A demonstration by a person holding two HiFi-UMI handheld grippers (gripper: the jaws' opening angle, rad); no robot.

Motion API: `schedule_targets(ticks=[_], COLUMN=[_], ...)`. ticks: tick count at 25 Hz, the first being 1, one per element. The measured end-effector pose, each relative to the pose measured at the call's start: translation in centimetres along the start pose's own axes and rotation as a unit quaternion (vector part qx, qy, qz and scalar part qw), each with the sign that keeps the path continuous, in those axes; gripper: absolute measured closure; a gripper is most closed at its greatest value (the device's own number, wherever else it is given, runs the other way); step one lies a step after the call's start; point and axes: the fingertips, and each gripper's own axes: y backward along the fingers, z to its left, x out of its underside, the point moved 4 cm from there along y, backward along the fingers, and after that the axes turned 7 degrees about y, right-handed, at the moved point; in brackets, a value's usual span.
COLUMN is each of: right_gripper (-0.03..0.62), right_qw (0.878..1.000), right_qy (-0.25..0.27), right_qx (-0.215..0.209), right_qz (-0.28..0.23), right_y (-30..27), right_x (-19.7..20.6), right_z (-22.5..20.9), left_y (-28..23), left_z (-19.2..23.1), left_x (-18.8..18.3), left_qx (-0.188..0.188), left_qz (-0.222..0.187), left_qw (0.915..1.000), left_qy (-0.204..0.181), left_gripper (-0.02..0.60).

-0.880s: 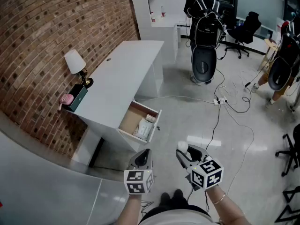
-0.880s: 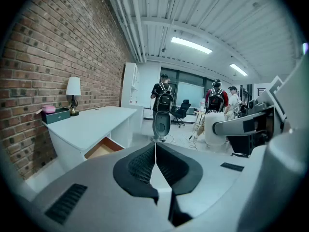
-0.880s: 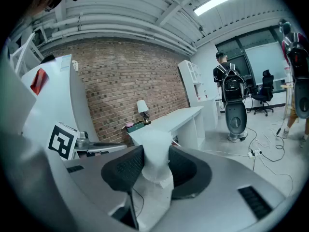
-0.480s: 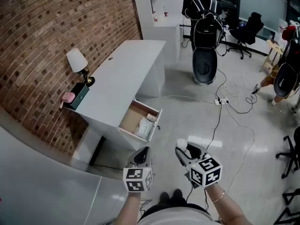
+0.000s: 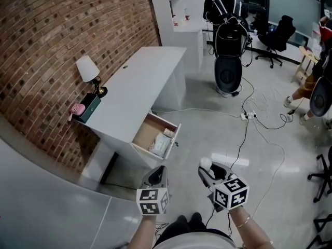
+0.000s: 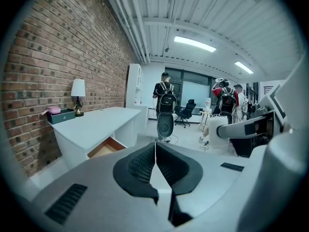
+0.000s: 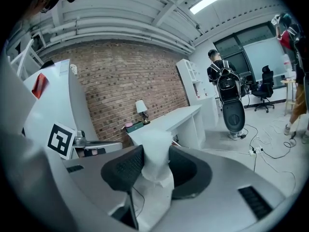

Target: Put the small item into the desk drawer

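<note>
Right claw [image 7: 155, 154]: clamped on the small white item, with its dark ribbed pads [image 7: 126, 164] pressing the item's two sides.
Small white item [image 7: 157, 144]: held between the right claw's jaws. It is pale, matte and soft-looking, with a blocky top that stands above the pads and a creased lower part hanging below them. In the head view it shows as a rounded white lump at the claw's tip.
Left claw [image 6: 155, 151]: just to the left of the right claw, with its jaws pressed together edge to edge and nothing between them.
Marker cubes: one sits at the rear of each claw, close to the person's hands.
Desk drawer [image 5: 175, 137]: pulled out and well apart from both claws, ahead of them and to their left. It has a wooden inside and white packets [image 5: 160, 143] lie in it.
White desk [image 5: 136, 93]: stands beyond the drawer, along the brick wall [image 5: 62, 30].
Table lamp [image 5: 88, 70]: on the desk's far left edge, with a white shade.
Dark green box [image 5: 87, 108]: just beside the lamp, with a pink object [image 5: 78, 108] on it.
Person with backpack [image 5: 228, 14]: far ahead and to the right of the claws, back turned.
Cables [image 5: 248, 115]: trail over the floor ahead of the right claw.
</note>
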Motion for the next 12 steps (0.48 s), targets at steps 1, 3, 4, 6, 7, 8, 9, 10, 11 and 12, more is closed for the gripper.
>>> schedule_targets(ticks=[1,3,4,6,7,8,9,10,11,12], right_gripper=[0.425,0.425,0.425,0.425,0.425,0.426,0.425,0.427,0.426,0.427], right_qw=[1.0,1.0,1.0,1.0,1.0,1.0,1.0,1.0,1.0,1.0], right_qy=[-0.001,0.0,0.0,0.001,0.0,0.0,0.001,0.003,0.003,0.003], right_qx=[-0.001,-0.004,-0.005,-0.008,-0.01,-0.012,-0.014,-0.016,-0.017,-0.019], right_qz=[0.002,0.006,0.007,0.008,0.007,0.005,0.004,0.003,0.004,0.004], right_y=[0.0,0.1,0.2,0.2,0.2,0.2,0.0,-0.1,-0.4,-0.6], right_x=[0.1,0.3,0.4,0.5,0.4,0.4,0.2,0.1,-0.1,-0.2], right_z=[-0.2,-0.7,-0.9,-1.3,-1.4,-1.5,-1.5,-1.5,-1.4,-1.4], left_y=[-0.1,-0.2,-0.3,-0.4,-0.5,-0.5,-0.6,-0.7,-0.8,-0.9], left_z=[-0.1,-0.2,-0.3,-0.6,-0.6,-0.7,-0.7,-0.6,-0.4,-0.2], left_x=[0.0,0.1,0.2,0.3,0.3,0.1,-0.1,-0.3,-0.6,-0.7], left_qx=[-0.003,-0.008,-0.011,-0.015,-0.017,-0.018,-0.019,-0.019,-0.02,-0.021], left_qz=[0.0,-0.001,-0.002,-0.003,-0.004,-0.006,-0.009,-0.01,-0.011,-0.011], left_qw=[1.0,1.0,0.9999,0.9999,0.9998,0.9998,0.9998,0.9998,0.9997,0.9997], left_qy=[0.001,0.003,0.003,0.003,0.002,0.001,-0.001,-0.002,-0.002,-0.003], left_gripper=[0.555,0.555,0.555,0.555,0.555,0.555,0.555,0.555,0.555,0.555])
